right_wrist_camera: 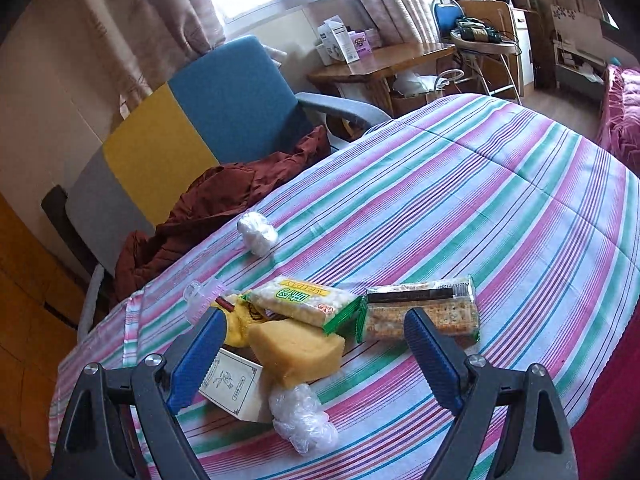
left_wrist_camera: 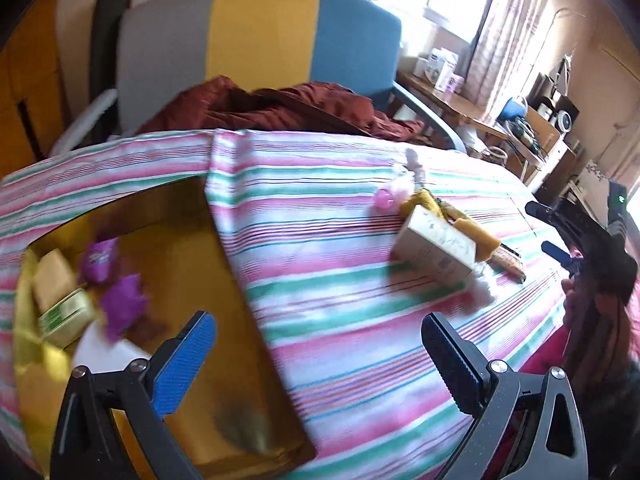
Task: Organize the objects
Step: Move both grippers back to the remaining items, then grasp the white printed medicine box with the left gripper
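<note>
In the left wrist view my left gripper [left_wrist_camera: 316,332] is open and holds nothing, hovering over the right edge of a shallow gold box [left_wrist_camera: 192,248]. Inside the box lie purple packets [left_wrist_camera: 120,300], a green-labelled packet [left_wrist_camera: 66,316] and a tan block [left_wrist_camera: 52,276]. A pile sits on the striped cloth [left_wrist_camera: 320,240] to the right, with a cream carton [left_wrist_camera: 436,248]. My right gripper [right_wrist_camera: 316,320] is open just above that pile: a yellow sponge block [right_wrist_camera: 296,348], a green snack packet [right_wrist_camera: 304,300], a cracker packet [right_wrist_camera: 424,312], the cream carton [right_wrist_camera: 232,384] and crumpled plastic [right_wrist_camera: 300,420].
Behind the table stands a chair [right_wrist_camera: 192,128] with a grey, yellow and blue back, and a red-brown garment [right_wrist_camera: 224,200] lies on its seat. A second ball of plastic [right_wrist_camera: 256,232] and a clear clip [right_wrist_camera: 200,292] lie on the cloth. A wooden desk [right_wrist_camera: 380,64] stands by the window.
</note>
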`<move>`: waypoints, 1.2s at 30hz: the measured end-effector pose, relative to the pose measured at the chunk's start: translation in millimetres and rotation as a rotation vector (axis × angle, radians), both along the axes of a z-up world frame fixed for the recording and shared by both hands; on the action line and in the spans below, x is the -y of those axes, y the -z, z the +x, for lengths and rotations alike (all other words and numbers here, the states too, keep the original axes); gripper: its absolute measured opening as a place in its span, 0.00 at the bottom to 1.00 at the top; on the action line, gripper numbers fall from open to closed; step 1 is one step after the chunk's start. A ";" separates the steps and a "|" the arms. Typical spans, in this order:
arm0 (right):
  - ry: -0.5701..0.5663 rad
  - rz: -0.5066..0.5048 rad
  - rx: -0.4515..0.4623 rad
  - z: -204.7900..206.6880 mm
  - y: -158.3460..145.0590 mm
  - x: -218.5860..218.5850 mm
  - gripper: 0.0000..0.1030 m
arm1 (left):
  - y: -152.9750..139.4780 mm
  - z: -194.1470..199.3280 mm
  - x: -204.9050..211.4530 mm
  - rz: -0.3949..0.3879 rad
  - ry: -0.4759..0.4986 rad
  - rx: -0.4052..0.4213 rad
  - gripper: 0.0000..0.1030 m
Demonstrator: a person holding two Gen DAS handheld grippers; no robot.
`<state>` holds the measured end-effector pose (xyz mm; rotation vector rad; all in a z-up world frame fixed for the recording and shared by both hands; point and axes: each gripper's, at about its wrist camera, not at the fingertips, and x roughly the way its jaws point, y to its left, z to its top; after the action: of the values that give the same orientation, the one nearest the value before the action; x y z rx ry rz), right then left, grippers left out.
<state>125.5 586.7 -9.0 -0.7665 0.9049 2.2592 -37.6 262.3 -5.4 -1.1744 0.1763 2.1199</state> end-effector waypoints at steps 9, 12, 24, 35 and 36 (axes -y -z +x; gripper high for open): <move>0.002 -0.046 -0.023 0.2 4.3 -5.8 0.89 | 27.4 -16.9 -96.8 0.021 0.075 0.251 1.00; -0.001 -0.059 -0.037 1.0 4.7 -6.7 0.89 | 37.3 -19.9 -130.2 0.010 0.073 0.304 1.00; -0.009 -0.116 -0.085 5.2 7.3 -13.5 0.89 | 87.4 -52.1 -192.0 0.002 -0.151 0.504 1.00; 0.010 -0.143 -0.090 7.8 10.8 -18.0 0.89 | 84.6 -40.9 -182.5 -0.090 -0.002 0.321 0.96; 0.014 -0.144 -0.088 8.5 11.3 -18.6 0.89 | 83.0 -38.5 -174.6 -0.094 0.020 0.312 0.96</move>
<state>134.0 605.4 -20.3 -0.7255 1.1205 2.2491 -76.1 436.9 -88.4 -1.5338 0.1444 1.8983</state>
